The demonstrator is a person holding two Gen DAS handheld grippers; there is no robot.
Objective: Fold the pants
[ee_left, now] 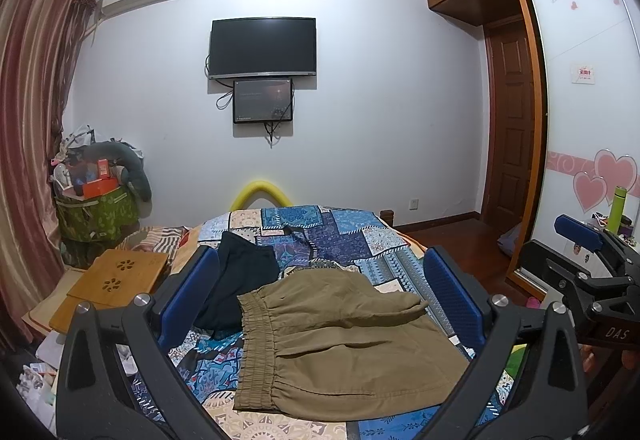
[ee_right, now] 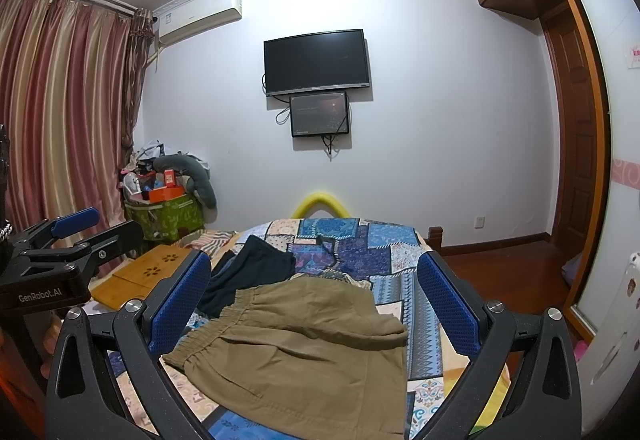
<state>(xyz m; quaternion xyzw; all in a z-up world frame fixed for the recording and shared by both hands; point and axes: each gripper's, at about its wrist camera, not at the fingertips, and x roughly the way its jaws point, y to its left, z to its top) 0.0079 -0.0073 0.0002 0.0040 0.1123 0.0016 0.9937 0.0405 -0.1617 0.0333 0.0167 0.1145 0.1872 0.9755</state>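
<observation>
Khaki pants (ee_left: 344, 344) lie folded on the patchwork bedspread (ee_left: 360, 240), elastic waistband toward the left. They also show in the right wrist view (ee_right: 304, 356). A dark garment (ee_left: 236, 280) lies just behind them at the left, also seen in the right wrist view (ee_right: 248, 272). My left gripper (ee_left: 320, 300) is open and empty, held above the pants with its blue pads wide apart. My right gripper (ee_right: 316, 308) is open and empty above the pants too. The right gripper also shows at the right edge of the left wrist view (ee_left: 592, 264).
A bamboo lap tray (ee_left: 112, 280) lies at the bed's left side. A green bag (ee_left: 96, 216) piled with clutter stands by the curtain (ee_right: 60, 120). A TV (ee_left: 264, 46) hangs on the far wall. A wardrobe (ee_left: 580, 100) and wooden floor (ee_left: 460, 244) lie to the right.
</observation>
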